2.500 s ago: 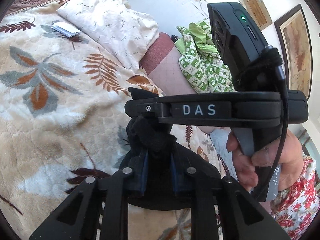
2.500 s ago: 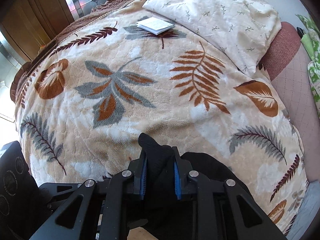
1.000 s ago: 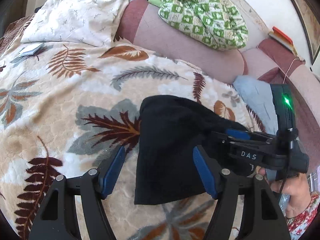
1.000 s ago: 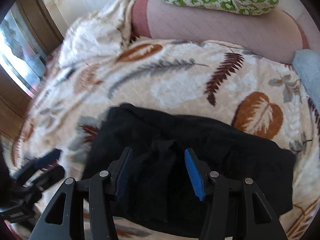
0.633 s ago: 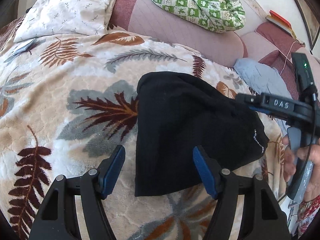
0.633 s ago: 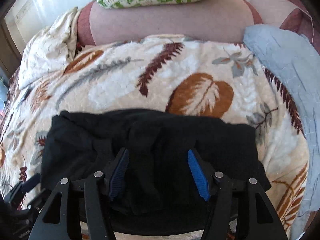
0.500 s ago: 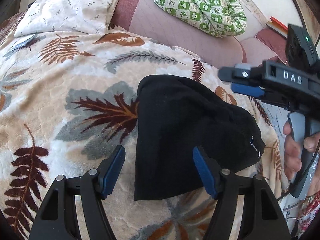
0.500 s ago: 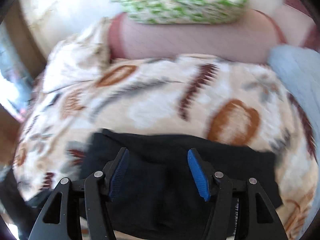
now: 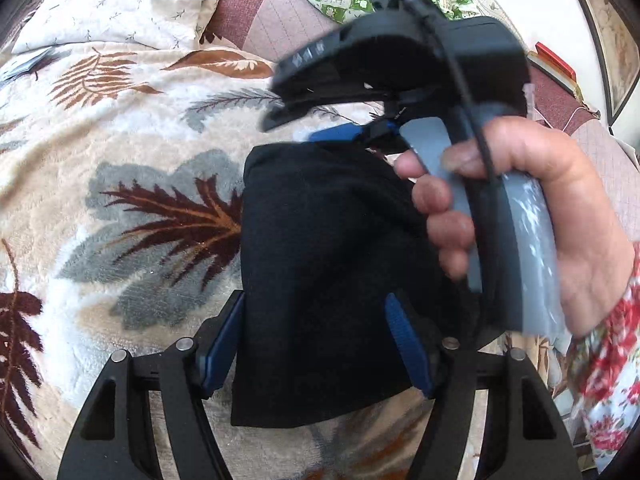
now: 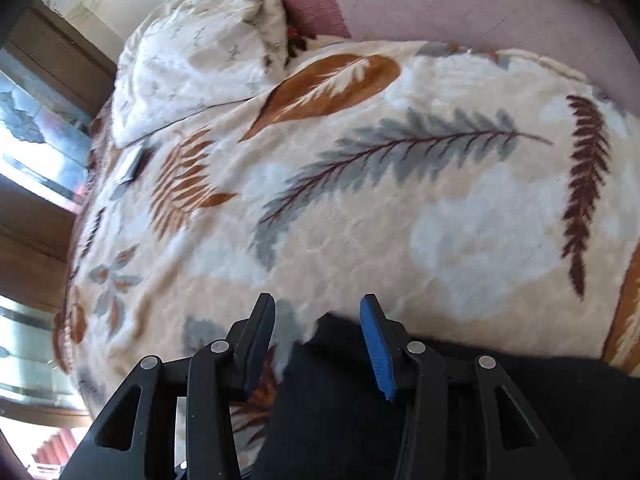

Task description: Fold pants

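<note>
In the left wrist view, a leaf-patterned blanket [image 9: 120, 184] was spread over the bed, a pale pillow [image 9: 120, 4] lay at 11 o'clock, and the folded black pants [image 9: 320, 264] lay at centre between the parted, unpressing pads of the left gripper [image 9: 316, 344]. The right gripper [image 9: 340, 132] was gripped by a hand [image 9: 532, 216] at 2 o'clock. In the right wrist view, the pants' corner [image 10: 340, 380] was seen at 6 o'clock between jaws that had just been closing but stood apart, nothing clenched.

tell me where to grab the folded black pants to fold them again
Probably the near short edge of the folded pants, which already lies between the left gripper's open jaws. Come in low from that near side, along the leaf-print blanket: the bundle lies flat, with its stacked layers ending there.
</note>
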A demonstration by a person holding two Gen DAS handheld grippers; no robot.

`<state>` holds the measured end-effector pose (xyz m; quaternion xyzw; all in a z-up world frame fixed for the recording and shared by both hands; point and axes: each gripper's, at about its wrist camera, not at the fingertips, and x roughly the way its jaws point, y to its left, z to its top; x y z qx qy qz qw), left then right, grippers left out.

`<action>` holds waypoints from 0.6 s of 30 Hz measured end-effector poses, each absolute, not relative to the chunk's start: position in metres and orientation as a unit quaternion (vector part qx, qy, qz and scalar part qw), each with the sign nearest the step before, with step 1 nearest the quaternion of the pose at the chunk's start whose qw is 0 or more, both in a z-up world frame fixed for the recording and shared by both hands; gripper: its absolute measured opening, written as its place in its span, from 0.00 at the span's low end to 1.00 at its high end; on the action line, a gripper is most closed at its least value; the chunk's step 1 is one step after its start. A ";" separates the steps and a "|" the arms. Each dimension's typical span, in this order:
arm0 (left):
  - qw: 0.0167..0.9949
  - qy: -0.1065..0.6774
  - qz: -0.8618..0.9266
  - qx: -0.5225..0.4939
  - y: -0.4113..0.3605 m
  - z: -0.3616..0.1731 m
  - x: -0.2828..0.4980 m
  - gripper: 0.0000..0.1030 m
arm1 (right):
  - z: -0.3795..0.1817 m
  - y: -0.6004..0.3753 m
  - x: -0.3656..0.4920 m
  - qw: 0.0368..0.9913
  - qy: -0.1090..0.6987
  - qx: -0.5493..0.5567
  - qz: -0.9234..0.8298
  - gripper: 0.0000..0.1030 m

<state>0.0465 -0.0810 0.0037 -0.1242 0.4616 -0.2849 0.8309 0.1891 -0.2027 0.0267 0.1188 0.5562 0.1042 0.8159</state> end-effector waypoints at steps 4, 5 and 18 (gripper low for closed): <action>0.825 0.464 -0.293 -0.139 -0.073 0.005 0.047 0.67 | 0.035 -0.228 0.194 0.824 0.549 0.115 0.081 0.50; 0.824 0.463 -0.293 -0.141 -0.070 0.007 0.046 0.67 | 0.040 -0.234 0.188 0.818 0.545 0.148 0.110 0.50; 0.849 0.435 -0.264 -0.142 -0.029 0.035 0.024 0.67 | 0.019 -0.265 0.174 0.810 0.558 0.165 0.076 0.49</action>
